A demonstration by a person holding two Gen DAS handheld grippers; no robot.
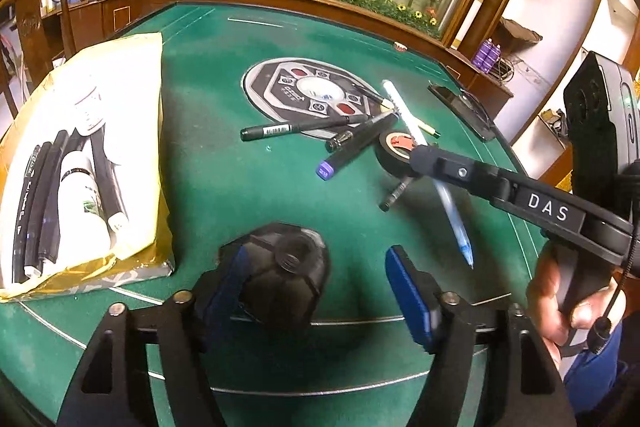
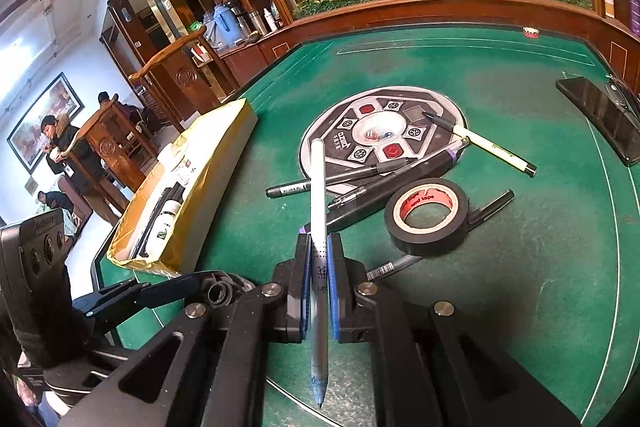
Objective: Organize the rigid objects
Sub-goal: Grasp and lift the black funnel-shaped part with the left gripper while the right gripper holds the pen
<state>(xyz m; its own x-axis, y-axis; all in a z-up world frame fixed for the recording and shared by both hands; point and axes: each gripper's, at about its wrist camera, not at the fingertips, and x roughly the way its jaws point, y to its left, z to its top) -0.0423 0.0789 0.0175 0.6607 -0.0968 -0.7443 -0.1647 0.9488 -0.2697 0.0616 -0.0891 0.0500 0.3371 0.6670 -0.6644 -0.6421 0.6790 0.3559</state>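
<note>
A small black bottle [image 1: 284, 275] lies on the green table [image 1: 240, 195] between my left gripper's [image 1: 316, 287] blue pads. It sits against the left pad [image 1: 224, 283]; the right pad [image 1: 408, 291] stands well clear, so the gripper is open. My right gripper [image 2: 319, 267] is shut on a white pen [image 2: 318, 195], held above the table with its tip towards the camera. In the left wrist view the right gripper [image 1: 424, 157] hangs over a black tape roll [image 1: 394, 151]. Loose markers [image 1: 296, 127] lie by the roll [image 2: 426, 215]. A yellow box [image 1: 156, 227] at left holds pens and white bottles.
A round control panel [image 2: 380, 135] is set in the table's middle. A yellow highlighter [image 2: 496, 149] and a dark phone [image 2: 600, 119] lie at the right. The box [image 2: 224, 155] stands near the left edge. A wooden chair [image 2: 172, 75] and people [image 2: 60, 147] are beyond the table.
</note>
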